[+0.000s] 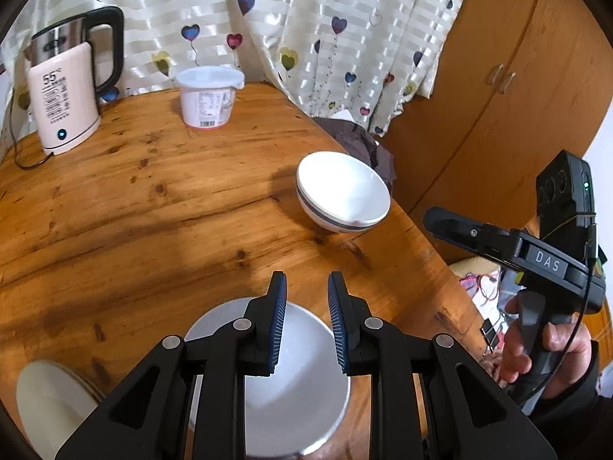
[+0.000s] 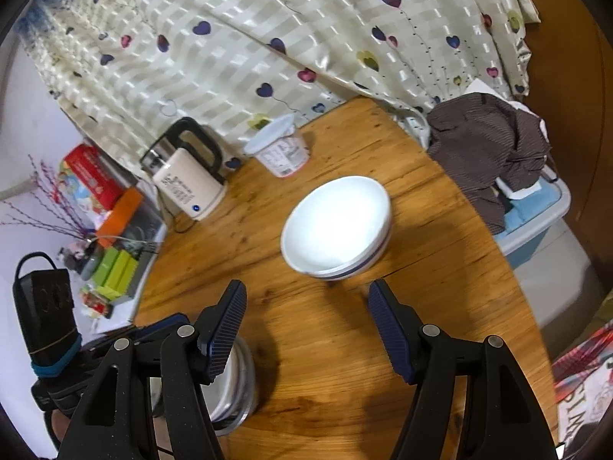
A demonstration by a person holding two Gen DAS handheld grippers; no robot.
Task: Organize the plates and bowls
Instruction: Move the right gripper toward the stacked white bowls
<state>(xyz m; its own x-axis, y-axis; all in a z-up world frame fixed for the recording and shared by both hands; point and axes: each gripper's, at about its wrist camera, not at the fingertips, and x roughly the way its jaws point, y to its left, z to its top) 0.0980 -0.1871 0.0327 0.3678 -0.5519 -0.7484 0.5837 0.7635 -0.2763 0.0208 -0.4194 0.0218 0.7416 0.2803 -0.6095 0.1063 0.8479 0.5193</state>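
Observation:
A white bowl with a dark band (image 1: 343,191) sits on the round wooden table (image 1: 153,211) near its right edge; it also shows in the right wrist view (image 2: 337,228). My left gripper (image 1: 306,322) is open and empty, hovering above a second white bowl (image 1: 291,395) at the table's near edge. A pale plate (image 1: 49,406) lies left of that bowl. My right gripper (image 2: 306,329) is open and empty, above the table, short of the banded bowl. It also shows at the right of the left wrist view (image 1: 440,222).
An electric kettle (image 1: 65,88) and a white plastic tub (image 1: 208,96) stand at the table's back. A heart-print curtain (image 1: 306,19) hangs behind. A brown cloth (image 2: 486,145) lies on a blue bin (image 2: 536,218) beside the table. Boxes (image 2: 95,180) stand at left.

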